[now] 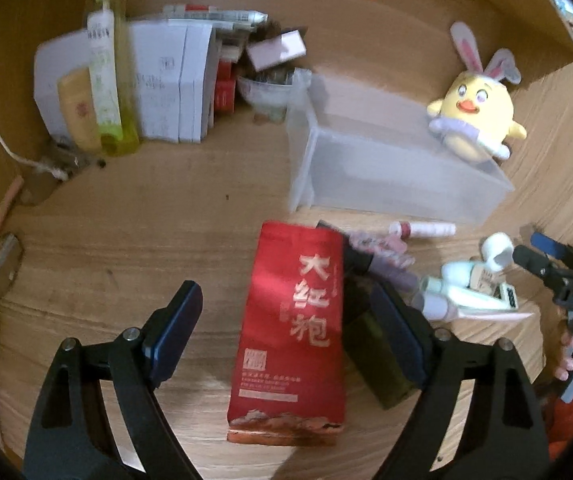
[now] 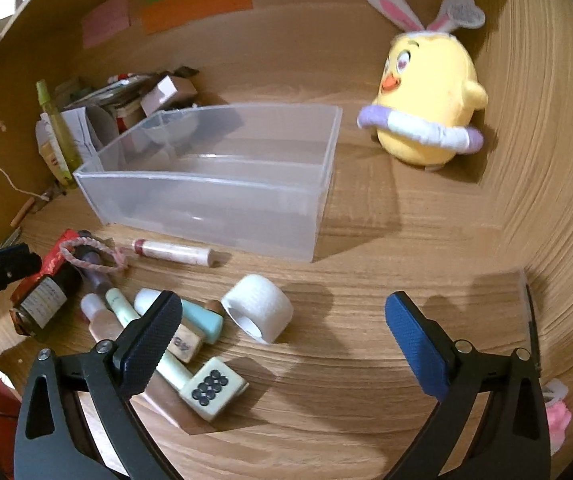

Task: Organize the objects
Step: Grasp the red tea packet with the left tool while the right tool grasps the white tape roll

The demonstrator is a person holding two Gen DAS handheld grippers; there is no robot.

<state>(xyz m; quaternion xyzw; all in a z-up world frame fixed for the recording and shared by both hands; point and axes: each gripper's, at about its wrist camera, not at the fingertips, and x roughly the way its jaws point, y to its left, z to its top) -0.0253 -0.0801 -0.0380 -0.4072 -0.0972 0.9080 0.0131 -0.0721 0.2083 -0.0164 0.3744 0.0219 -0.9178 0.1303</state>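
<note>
Jaws of the left gripper [image 1: 286, 328] are standing apart around the red tea pouch [image 1: 290, 332] lying on the counter [image 1: 126, 248], pads not touching it; closing now risks catching the dark bottle [image 1: 370, 344] alongside. The right gripper [image 2: 282, 336] is gaping, empty, over small clutter; the clear bin [image 2: 214, 196] is waiting beyond.

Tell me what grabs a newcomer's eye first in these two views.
The red tea pouch lies flat on the wooden desk between the open left gripper's fingers. Farther back, a yellow chick plush with bunny ears stands right of an empty clear plastic bin.
</note>
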